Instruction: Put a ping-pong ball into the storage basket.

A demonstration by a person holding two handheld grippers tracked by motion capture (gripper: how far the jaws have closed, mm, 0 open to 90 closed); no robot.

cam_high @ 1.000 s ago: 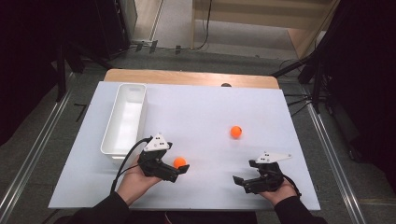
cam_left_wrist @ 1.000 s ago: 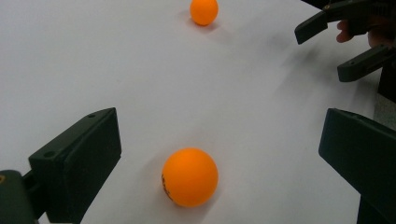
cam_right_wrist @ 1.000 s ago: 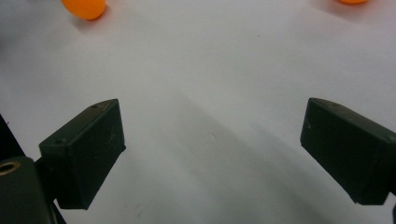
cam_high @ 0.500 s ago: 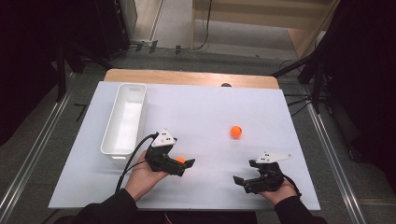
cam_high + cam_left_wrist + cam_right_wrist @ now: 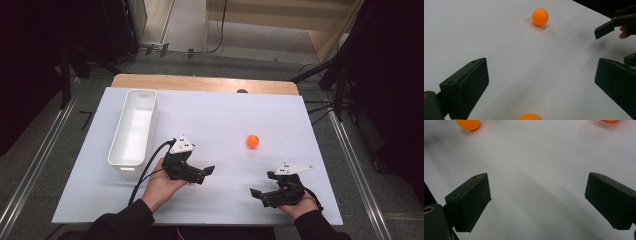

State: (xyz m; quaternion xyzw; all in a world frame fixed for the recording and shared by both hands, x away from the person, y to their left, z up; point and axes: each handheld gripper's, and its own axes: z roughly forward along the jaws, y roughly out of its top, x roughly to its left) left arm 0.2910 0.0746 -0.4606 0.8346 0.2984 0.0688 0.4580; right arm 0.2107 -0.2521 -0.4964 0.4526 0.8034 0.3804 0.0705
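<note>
One orange ball [image 5: 253, 141] rests on the white table top [image 5: 210, 112], right of centre; the left gripper view has it far ahead [image 5: 540, 17]. A second orange ball [image 5: 530, 117] lies at the bottom edge of the left gripper view, between the wide-apart jaws of my left gripper [image 5: 541, 72]. From above, that gripper [image 5: 204, 174] covers this ball and points right. My right gripper [image 5: 261, 184] sits near the front right, pointing left, open with nothing between its fingers [image 5: 537, 185]. Both balls show at its view's top edge [image 5: 469, 124] [image 5: 610, 120].
A long white bin [image 5: 141, 93] stands at the left of the table, open side up, just behind my left hand. A wooden strip [image 5: 200, 82] runs along the far edge. My right gripper's jaw [image 5: 606, 27] shows in the left gripper view.
My left gripper slid forward and to the right over the near ball, which now lies between its open jaws and is hidden from above. The right gripper and far ball stayed put.
</note>
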